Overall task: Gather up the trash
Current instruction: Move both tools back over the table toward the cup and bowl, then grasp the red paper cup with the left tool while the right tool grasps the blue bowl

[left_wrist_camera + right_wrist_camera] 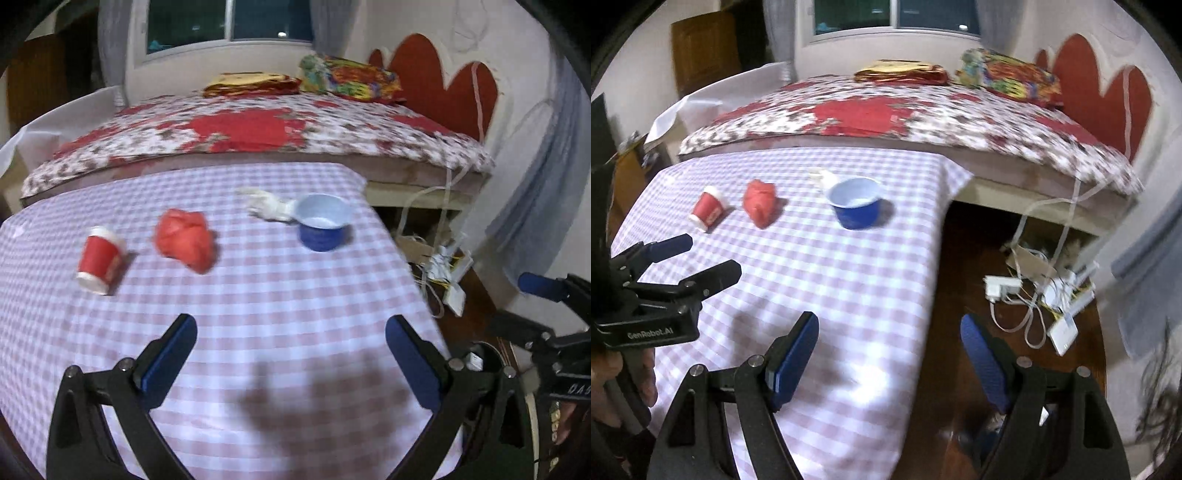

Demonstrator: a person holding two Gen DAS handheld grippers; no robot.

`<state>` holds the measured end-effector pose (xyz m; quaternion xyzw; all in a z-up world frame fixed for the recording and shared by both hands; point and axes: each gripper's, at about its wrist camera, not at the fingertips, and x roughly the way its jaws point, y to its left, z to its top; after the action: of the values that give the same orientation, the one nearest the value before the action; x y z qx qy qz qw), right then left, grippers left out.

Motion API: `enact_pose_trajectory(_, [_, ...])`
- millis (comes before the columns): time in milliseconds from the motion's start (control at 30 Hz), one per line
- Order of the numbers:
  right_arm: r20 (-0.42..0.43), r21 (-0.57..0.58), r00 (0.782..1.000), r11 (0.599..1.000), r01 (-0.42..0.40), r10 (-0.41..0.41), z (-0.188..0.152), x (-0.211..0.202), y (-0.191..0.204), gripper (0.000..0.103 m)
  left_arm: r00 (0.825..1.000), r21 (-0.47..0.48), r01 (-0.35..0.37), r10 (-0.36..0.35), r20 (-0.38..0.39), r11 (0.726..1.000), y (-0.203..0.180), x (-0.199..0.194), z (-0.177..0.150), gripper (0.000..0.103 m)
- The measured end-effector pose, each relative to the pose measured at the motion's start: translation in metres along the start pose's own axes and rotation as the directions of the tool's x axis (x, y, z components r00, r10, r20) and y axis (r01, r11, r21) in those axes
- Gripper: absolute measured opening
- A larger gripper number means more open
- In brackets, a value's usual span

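The trash is all lined up along the far side of the table (258,314): a tipped red cup (100,260), a crumpled red bag (184,240), a white wad (267,206) touching a blue bowl (322,223). Both the left gripper (290,338) and right gripper (889,336) hang well short of it with jaws spread and nothing in them. Best bet is probably that each one picks the nearest piece, the left one going for the cup or bag, coming in low and squeezing the soft stuff at its middle so it doesn't slip out.
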<state>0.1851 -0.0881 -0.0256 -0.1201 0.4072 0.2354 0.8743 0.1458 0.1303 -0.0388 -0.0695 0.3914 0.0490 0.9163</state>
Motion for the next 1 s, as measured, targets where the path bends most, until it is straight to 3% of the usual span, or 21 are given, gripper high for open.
enact_pose_trajectory(367, [-0.024, -0.073, 0.997, 0.994, -0.078, 0.076, 0.058, 0.046, 0.049, 0.081, 0.993, -0.135, -0.115, 0.112, -0.026, 0.984, 0.115, 0.016, 0.0, 0.102])
enact_pose_trajectory(567, [-0.064, -0.066, 0.995, 0.995, -0.079, 0.075, 0.08, 0.092, 0.055, 0.081, 0.975, -0.197, -0.223, 0.218, -0.048, 0.955, 0.167, 0.038, 0.002, 0.1])
enact_pose_trajectory(867, [-0.153, -0.014, 0.987, 0.998, -0.06, 0.058, 0.097, 0.177, 0.044, 0.081, 0.959, -0.193, -0.282, 0.27, -0.085, 0.94, 0.208, 0.082, 0.011, 0.097])
enact_pose_trajectory(1000, [-0.154, -0.004, 0.986, 0.998, -0.058, 0.057, 0.101, 0.199, 0.041, 0.081, 0.956, -0.191, -0.291, 0.279, -0.089, 0.938, 0.216, 0.094, 0.016, 0.095])
